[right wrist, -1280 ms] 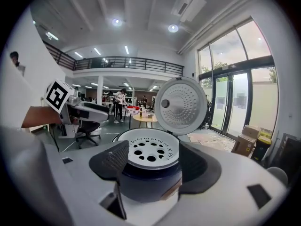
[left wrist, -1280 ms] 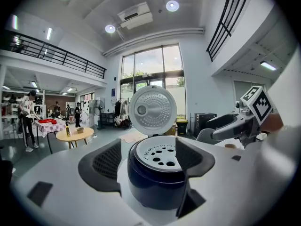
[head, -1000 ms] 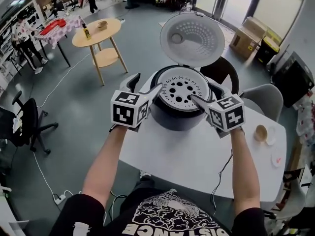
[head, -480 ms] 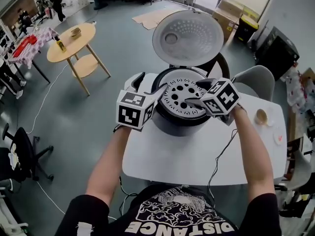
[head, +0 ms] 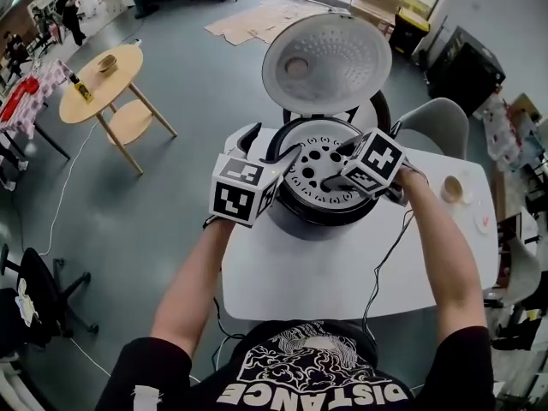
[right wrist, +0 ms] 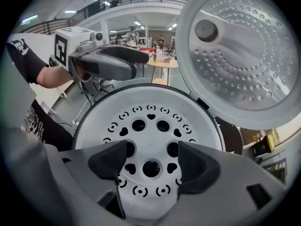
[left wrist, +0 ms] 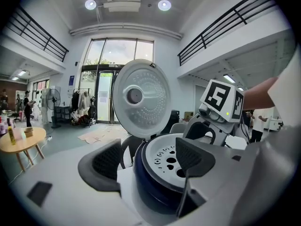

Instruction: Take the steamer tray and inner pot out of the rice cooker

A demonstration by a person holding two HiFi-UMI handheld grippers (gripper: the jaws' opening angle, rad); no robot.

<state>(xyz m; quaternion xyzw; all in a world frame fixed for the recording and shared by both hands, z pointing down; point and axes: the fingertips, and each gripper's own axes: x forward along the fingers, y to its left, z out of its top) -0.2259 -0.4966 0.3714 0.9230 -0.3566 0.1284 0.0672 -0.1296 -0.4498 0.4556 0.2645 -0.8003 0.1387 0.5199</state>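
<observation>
**Left gripper [head: 274,141] straddles the rim, right gripper [head: 336,165] hangs over the tray**

At the rice cooker's [head: 300,217] left edge, the left gripper is spread wide, one jaw outside the wall, the other over the steamer tray [head: 308,165]. The tray sits in the cooker's mouth, under the raised lid [head: 325,62]. Just above the tray's right half, the right gripper's jaws stand apart, holding nothing.

The place is a large open hall, a lab or shared workspace rather than a home. A bare grey floor [head: 180,84] spreads wide, with tall glass doors [left wrist: 104,84] at the far end and railed galleries [left wrist: 225,25] above. A round wooden table [head: 96,71] stands far left, an office chair [head: 32,302] near left and cardboard boxes [head: 378,2] far right. People [head: 67,11] stand far off.
</observation>
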